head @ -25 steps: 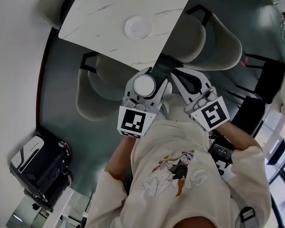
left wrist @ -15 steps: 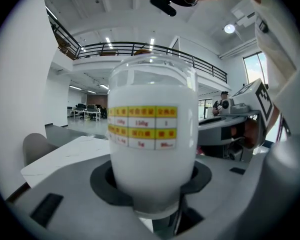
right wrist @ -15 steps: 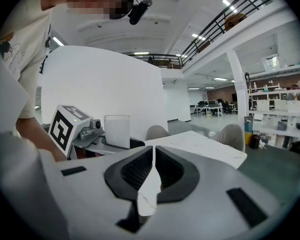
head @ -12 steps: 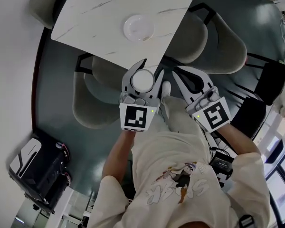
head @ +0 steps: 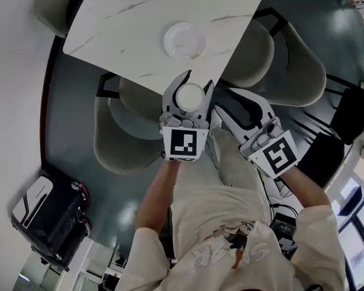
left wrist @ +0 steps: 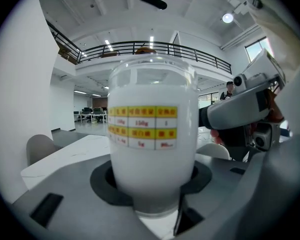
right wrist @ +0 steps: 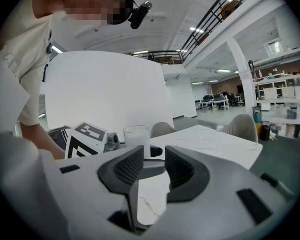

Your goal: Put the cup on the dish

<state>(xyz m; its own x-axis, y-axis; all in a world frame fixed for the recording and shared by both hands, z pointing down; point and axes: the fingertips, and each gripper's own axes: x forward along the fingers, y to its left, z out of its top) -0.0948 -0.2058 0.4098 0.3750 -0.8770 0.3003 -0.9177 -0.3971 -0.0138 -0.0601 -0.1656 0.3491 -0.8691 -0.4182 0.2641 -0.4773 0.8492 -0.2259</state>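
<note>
Moved closer to the dish since a second ago, with the cup clamped upright in the left gripper at frame centre, just short of the surface edge. Still apart from the dish at upper centre, so the placing seems to remain. Just been opening on the right gripper: jaws partly apart, around nothing. Looks white, clear-rimmed, with a yellow label band.

The cup is a white tumbler with a clear rim and a yellow-and-white label, standing upright and clamped between the jaws of the left gripper, in the air just off the tabletop's near corner. The dish, a round, shallow white plate, lies flat on the marble tabletop close to that same near corner, apart from the cup.
</note>
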